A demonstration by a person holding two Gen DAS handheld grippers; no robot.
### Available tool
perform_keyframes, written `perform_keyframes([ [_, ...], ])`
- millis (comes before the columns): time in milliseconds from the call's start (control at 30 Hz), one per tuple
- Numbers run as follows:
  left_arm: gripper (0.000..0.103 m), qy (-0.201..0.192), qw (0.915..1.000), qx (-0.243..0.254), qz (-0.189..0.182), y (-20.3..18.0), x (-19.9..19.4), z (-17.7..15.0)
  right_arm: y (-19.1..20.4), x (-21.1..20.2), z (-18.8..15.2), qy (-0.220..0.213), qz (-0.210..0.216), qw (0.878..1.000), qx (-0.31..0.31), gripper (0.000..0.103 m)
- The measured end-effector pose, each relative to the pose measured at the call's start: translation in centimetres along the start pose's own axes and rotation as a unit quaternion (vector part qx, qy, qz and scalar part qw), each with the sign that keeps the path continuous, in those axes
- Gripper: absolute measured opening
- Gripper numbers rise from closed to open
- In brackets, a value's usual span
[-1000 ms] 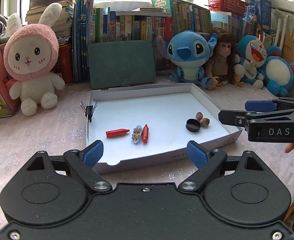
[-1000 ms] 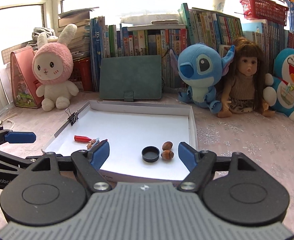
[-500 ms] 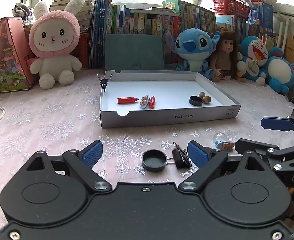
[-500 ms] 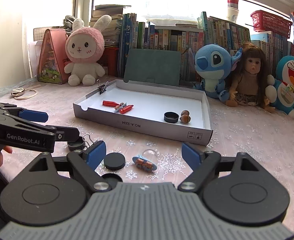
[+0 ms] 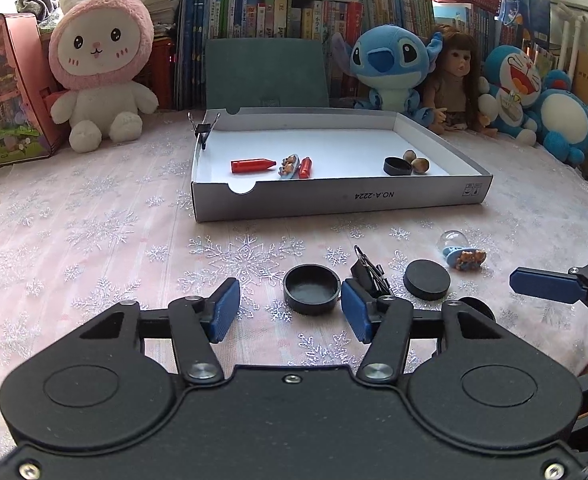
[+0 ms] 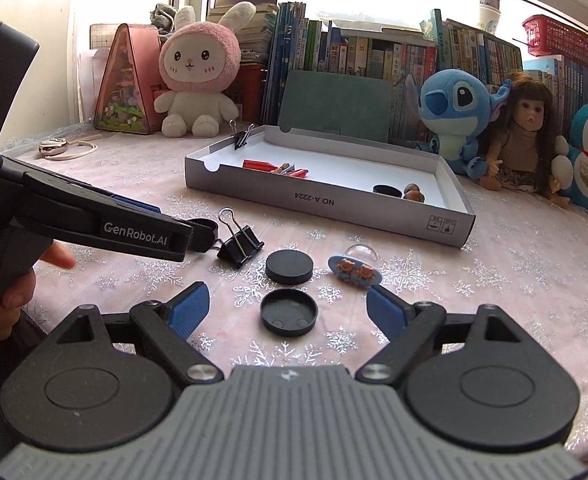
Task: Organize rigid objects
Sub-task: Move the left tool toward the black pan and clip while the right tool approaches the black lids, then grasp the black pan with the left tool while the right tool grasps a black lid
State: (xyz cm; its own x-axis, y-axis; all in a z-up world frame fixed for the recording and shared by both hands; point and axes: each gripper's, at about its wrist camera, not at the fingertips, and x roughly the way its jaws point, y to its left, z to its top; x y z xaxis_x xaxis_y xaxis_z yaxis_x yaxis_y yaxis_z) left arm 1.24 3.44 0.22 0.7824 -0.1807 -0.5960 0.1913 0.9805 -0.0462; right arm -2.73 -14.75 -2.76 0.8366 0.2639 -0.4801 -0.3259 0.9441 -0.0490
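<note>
A: The left gripper [image 5: 290, 312] is hovering low over the tablecloth [image 5: 94, 240], in front of the white box [image 5: 334, 200], and its jaws are closing. An upturned black cap [image 5: 312, 288] is sitting just beyond the blue pads; nothing is pinched.

B: The right gripper [image 6: 286, 312] is standing spread wide, another cap [image 6: 289, 312] lying between its fingers, untouched.

A: Nearer the box, a flat black disc [image 6: 289, 266], a binder clip [image 6: 240, 246] and a bear charm [image 6: 354, 270] are resting on the cloth.

B: Inside the box, two red crayons [image 5: 252, 165], a cap and nuts [image 5: 416, 162] are lying.
</note>
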Motion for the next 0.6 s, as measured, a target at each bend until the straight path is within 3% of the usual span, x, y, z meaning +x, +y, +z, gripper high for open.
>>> perform_keyframes([
  [233, 0.051, -0.001, 1.0, 0.001, 0.003, -0.08, 0.7, 0.07, -0.35, 0.49, -0.49, 0.011, -0.004, 1.0, 0.023, 0.086],
  [600, 0.043, -0.004, 1.0, 0.002, 0.001, -0.28, 0.81, 0.04, -0.49, 0.45, -0.45, 0.002, -0.004, 1.0, 0.026, 0.048],
])
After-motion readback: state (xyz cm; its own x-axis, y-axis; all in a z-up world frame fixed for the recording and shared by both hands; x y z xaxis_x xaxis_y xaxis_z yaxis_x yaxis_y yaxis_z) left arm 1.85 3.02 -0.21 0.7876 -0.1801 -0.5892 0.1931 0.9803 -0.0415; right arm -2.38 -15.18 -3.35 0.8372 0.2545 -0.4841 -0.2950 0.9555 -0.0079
